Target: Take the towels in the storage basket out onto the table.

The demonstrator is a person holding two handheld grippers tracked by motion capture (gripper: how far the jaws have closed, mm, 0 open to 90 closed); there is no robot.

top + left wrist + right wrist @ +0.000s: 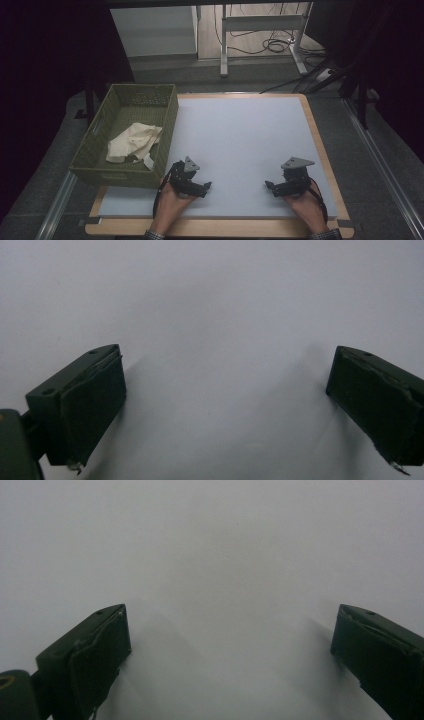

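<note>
Cloth (134, 143) lies crumpled in the basket (170, 117) beside the left gripper (200, 189); both it and the right gripper (272, 186) rest wide open, empty, on the counter (240, 130). Reaching in, a jaw may snag the basket wall.

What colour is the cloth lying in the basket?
Cream, a pale off-white; the cloth shows best in the high view, crumpled inside the olive-green basket.

Both hands low at near edge: left gripper (191, 184) near-left, right gripper (283, 186) near-right, well apart, jaws wide, nothing between them.
</note>
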